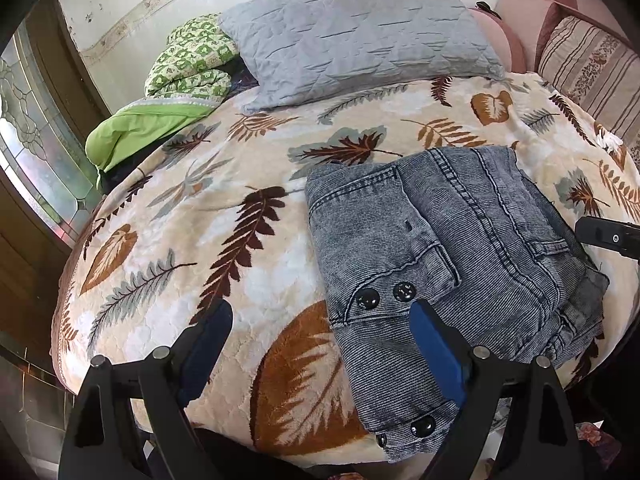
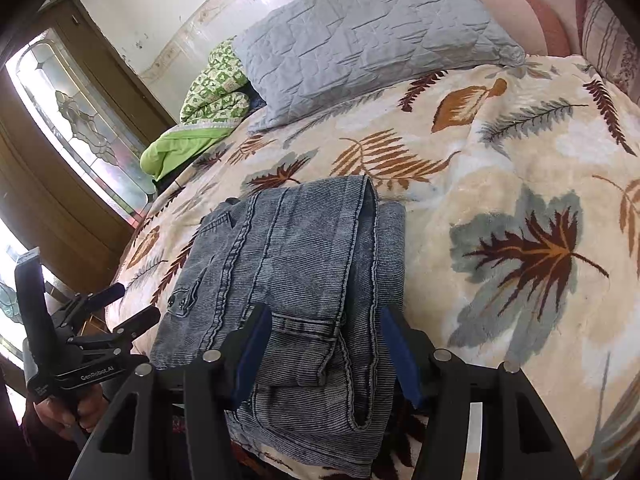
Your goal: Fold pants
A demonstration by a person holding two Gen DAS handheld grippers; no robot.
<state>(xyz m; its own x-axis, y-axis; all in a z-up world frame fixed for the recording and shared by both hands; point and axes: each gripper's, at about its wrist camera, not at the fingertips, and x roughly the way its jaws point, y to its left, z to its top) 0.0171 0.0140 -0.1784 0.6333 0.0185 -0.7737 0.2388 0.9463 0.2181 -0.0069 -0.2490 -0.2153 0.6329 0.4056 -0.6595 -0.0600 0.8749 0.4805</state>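
Observation:
The grey-blue denim pants [image 1: 452, 240] lie folded in a thick stack on the leaf-patterned blanket [image 1: 208, 216], near the bed's front edge. My left gripper [image 1: 320, 320] is open, holding nothing, at the stack's near left corner, with one finger over the denim. In the right wrist view the pants [image 2: 296, 264] lie just ahead. My right gripper [image 2: 326, 322] is open, its blue-padded fingers either side of the stack's near end, holding nothing. The left gripper [image 2: 132, 304] also shows at the left of that view, open. A bit of the right gripper [image 1: 608, 236] shows at the right edge.
A grey quilted pillow [image 1: 360, 36] lies at the head of the bed. A green patterned quilt [image 1: 192, 60] and green cloth [image 1: 140, 128] are bunched at the back left. A striped cushion [image 1: 592, 64] sits back right. A wooden door with glass [image 2: 80, 120] stands left.

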